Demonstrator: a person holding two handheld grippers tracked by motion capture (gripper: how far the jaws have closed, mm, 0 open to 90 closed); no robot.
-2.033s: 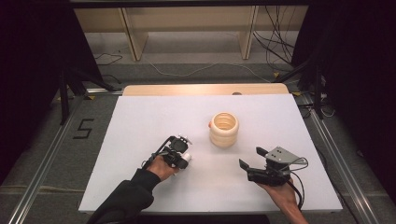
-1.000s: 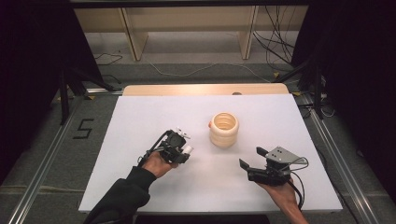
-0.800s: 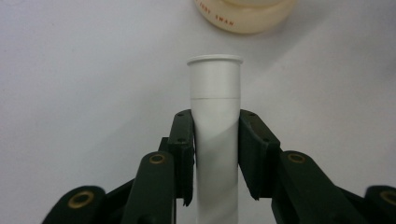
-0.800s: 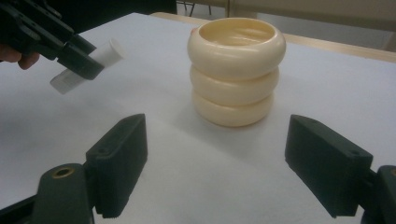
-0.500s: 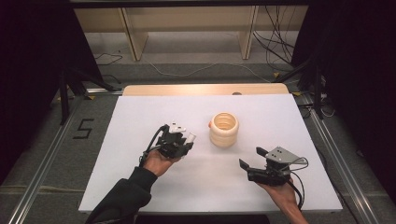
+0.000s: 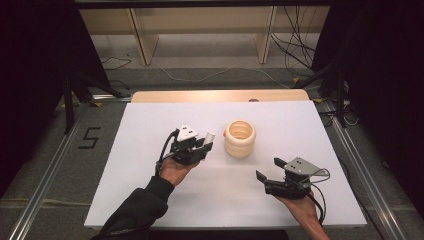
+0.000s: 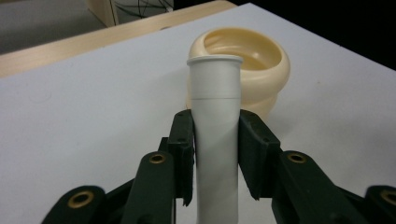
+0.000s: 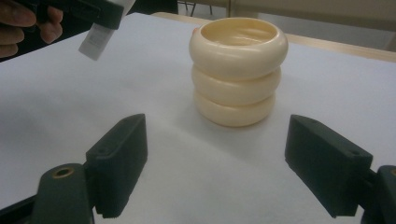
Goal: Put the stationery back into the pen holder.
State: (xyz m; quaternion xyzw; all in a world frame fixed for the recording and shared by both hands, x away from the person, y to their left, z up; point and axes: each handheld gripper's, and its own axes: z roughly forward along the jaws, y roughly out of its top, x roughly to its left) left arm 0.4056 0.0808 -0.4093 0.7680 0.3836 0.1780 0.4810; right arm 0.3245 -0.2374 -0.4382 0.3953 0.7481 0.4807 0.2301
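A cream ribbed cup (image 6: 240,139) of three stacked rings stands open-topped near the middle of the white table top (image 6: 150,120). My left gripper (image 6: 204,145) is shut on a white tube (image 6: 208,136), whose flanged end points at the cup from just to its left. In the left gripper view the white tube (image 7: 215,121) sits clamped between both jaws with the cup (image 7: 261,70) right behind it. My right gripper (image 6: 267,170) rests low at the front right, open, its jaws spread wide toward the cup (image 8: 238,70). The tube tip (image 8: 100,35) shows upper left there.
A wooden strip (image 6: 220,95) borders the table's far edge. Metal rails run along both sides, and a floor mark "5" (image 6: 89,137) lies to the left. Shelf legs and cables lie on the floor beyond the table.
My left gripper has carried the white tube up and to the right, toward the cup. The right gripper has stayed where it was.
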